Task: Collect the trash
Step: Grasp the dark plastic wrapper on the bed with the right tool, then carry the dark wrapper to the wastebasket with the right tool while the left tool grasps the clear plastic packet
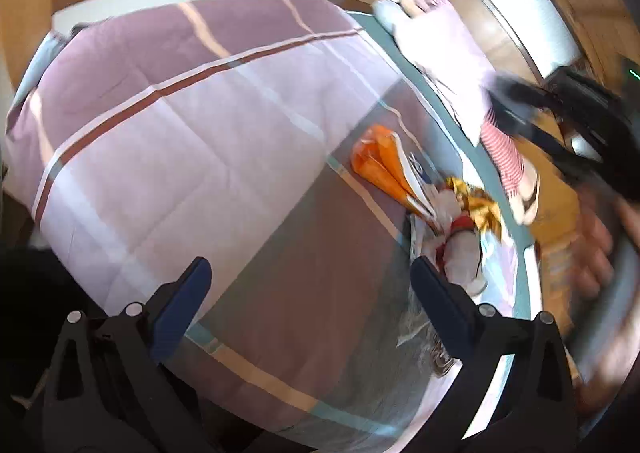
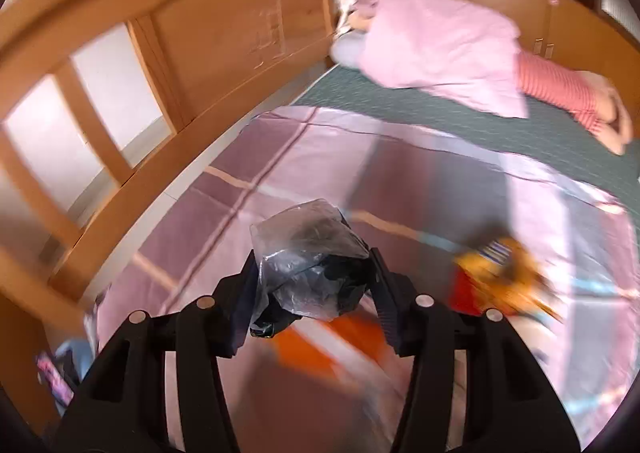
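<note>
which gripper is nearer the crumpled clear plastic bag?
Right. The right gripper has the crumpled clear plastic bag between its fingers. The left gripper is open over the quilt, no bag in it.

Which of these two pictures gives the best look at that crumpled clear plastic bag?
The right wrist view: the crumpled plastic bag sits sharp and close, pinched between the right tongs above the striped quilt. In the left wrist view the right tongs are only a dark blur at the right edge, and the bag cannot be made out.
</note>
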Demonstrator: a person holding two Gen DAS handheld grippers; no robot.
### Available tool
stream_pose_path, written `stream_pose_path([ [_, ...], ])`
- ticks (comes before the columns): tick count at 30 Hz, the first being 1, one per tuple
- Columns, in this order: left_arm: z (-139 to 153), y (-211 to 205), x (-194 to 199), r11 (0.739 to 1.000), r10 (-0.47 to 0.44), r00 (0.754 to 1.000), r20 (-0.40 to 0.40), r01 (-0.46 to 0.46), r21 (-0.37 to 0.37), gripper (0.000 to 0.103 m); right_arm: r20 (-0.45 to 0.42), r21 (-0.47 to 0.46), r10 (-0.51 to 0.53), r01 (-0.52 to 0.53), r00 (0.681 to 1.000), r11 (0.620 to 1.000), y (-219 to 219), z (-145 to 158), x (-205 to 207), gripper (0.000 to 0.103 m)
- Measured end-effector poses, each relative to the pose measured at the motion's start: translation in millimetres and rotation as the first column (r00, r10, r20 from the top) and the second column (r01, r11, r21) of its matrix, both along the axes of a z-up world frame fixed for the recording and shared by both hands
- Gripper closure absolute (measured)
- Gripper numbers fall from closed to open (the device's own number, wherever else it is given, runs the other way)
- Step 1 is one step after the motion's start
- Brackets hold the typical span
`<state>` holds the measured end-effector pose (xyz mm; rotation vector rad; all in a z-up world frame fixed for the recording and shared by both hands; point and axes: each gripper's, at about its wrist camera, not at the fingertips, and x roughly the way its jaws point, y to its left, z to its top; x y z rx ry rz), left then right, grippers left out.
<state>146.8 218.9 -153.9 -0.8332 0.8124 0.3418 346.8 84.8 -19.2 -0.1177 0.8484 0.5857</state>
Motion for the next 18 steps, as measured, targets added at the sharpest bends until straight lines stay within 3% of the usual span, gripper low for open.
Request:
stream_pose_path([
  [5, 4.4, -29.1, 16.1, 0.981, -0.172, 0.985, -0.025, 0.174, 0.086, 0.007, -0.048, 0.042, -0.131, 0.133, 0.990, 0.990, -128.2, 11.2, -69.0, 0.050],
  [7, 3.0, -42.5, 28.4, 0.966, -0.246, 0.969, -0.030, 0.247, 0.070, 0.018, -0.047, 0.049, -0.202, 0.204, 0.978, 0.978, -169.8, 6.7, -97.8, 0.050],
  [8, 1.4, -50.0, 37.8, 0.954, -0.292, 0.956, -0.036, 0.294, 0.054, 0.030, -0.011, 0.039, -0.250, 0.250, 0.968, 0.967, -190.9, 3.5, -119.9, 0.050],
  [11, -7.6, -88.0, 76.1, 0.888, -0.449, 0.889, -0.093, 0.456, 0.062, 0.039, 0.066, 0.040, -0.348, 0.347, 0.935, 0.937, -235.6, -7.8, -184.4, 0.049],
  [14, -18.0, -118.9, 109.3, 0.835, -0.498, 0.852, -0.161, 0.522, 0.173, 0.041, -0.003, 0.090, -0.427, 0.425, 0.904, 0.901, -273.7, -30.0, -229.3, 0.049],
  [15, -23.4, -123.4, 115.5, 0.822, -0.514, 0.841, -0.169, 0.539, 0.183, 0.045, -0.022, 0.093, -0.440, 0.440, 0.898, 0.893, -281.6, -35.7, -237.7, 0.049],
  [18, -47.6, -133.9, 124.7, 0.791, -0.558, 0.802, -0.215, 0.592, 0.157, 0.079, -0.031, 0.071, -0.479, 0.480, 0.877, 0.874, -298.9, -44.1, -255.1, 0.049],
])
